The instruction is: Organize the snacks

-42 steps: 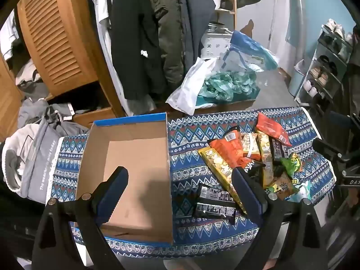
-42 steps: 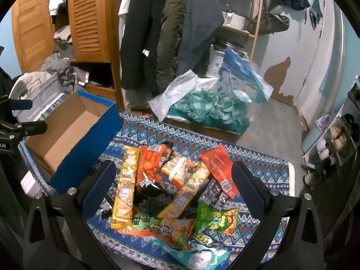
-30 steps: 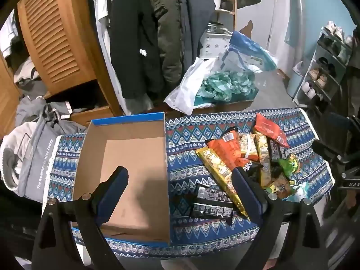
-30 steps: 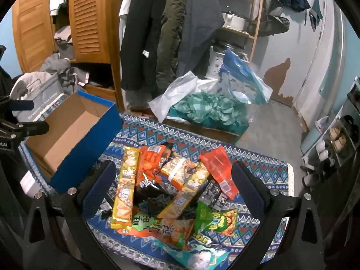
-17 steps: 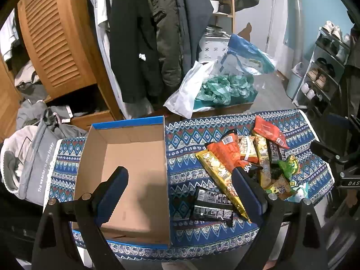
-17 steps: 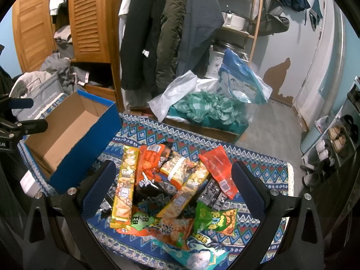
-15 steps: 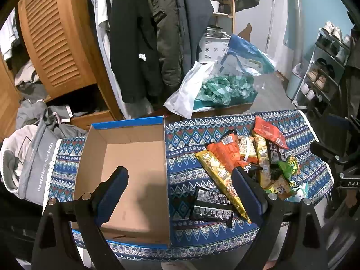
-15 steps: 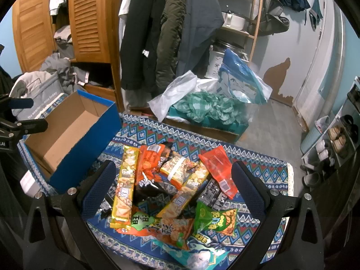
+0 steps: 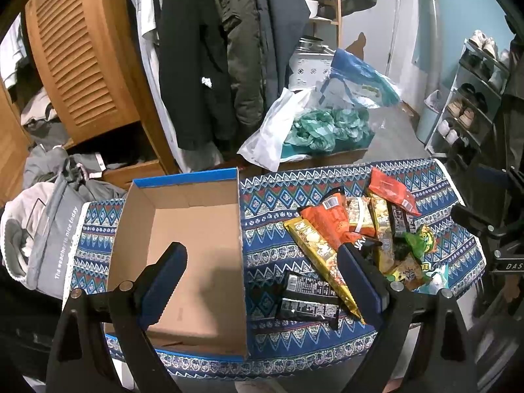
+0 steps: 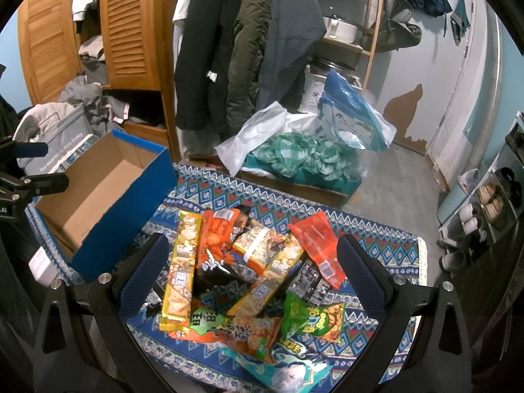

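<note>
An empty blue-edged cardboard box [image 9: 183, 229] sits on the left of a patterned cloth-covered table [image 9: 271, 196]; it also shows in the right wrist view [image 10: 98, 193]. A pile of snack packets lies to its right: a long yellow packet [image 10: 181, 268], an orange packet [image 10: 219, 232], a red packet [image 10: 316, 242], a green bag [image 10: 311, 319] and black bars [image 9: 308, 298]. My left gripper [image 9: 262, 271] is open and empty, above the box's right wall. My right gripper [image 10: 252, 271] is open and empty, above the snack pile.
Coats [image 9: 213, 49] and a wooden louvred wardrobe [image 9: 82, 59] stand behind the table. Plastic bags with green cloth [image 9: 324, 121] lie on the floor beyond. A shoe rack [image 9: 475, 98] is at the right. A grey bag [image 9: 46, 229] sits at the table's left end.
Both grippers stay open and almost still. The left wrist view has drifted slightly, with the box and snacks shifting a little in frame.
</note>
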The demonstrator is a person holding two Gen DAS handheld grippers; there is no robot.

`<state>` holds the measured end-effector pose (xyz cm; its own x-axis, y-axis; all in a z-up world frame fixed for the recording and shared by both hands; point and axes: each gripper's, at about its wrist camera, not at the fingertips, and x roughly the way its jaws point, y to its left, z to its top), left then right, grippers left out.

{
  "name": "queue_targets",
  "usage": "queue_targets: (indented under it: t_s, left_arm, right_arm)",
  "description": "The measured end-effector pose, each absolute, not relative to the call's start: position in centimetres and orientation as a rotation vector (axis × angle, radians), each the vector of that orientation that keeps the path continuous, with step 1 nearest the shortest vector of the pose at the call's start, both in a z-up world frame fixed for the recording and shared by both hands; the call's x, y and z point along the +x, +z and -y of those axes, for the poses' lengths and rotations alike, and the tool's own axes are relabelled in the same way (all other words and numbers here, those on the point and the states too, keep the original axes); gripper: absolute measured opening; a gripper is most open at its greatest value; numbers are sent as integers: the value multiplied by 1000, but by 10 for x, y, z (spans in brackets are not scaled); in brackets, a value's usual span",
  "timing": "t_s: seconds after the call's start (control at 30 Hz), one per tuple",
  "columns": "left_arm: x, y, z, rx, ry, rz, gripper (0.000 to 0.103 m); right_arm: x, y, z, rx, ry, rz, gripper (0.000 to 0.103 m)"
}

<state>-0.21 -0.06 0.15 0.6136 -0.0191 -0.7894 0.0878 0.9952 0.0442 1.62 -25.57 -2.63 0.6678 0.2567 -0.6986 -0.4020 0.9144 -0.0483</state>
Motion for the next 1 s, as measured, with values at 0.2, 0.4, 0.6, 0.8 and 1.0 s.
queue_targets:
  t_s: [0.2,0.4,0.6,0.8,1.0]
  left_arm:
    - [-2,1,0,81,-61,-910,94]
    - [-2,1,1,82,-61,-910,94]
    - [-2,0,4,82,-62,-915,94]
    - [-2,0,5,82,-63,-916,94]
    - [-3,-1,6,81,-66,-920,94]
  right_arm:
    - [16,-27,257,-206,374,-754,101]
    - [16,-27,257,-207,373,-754,101]
    - [16,-27,258,-207,374,-753,101]
    - [16,-27,258,-208,374,-754,101]
    - [13,-26,257,-209,372,-754,101]
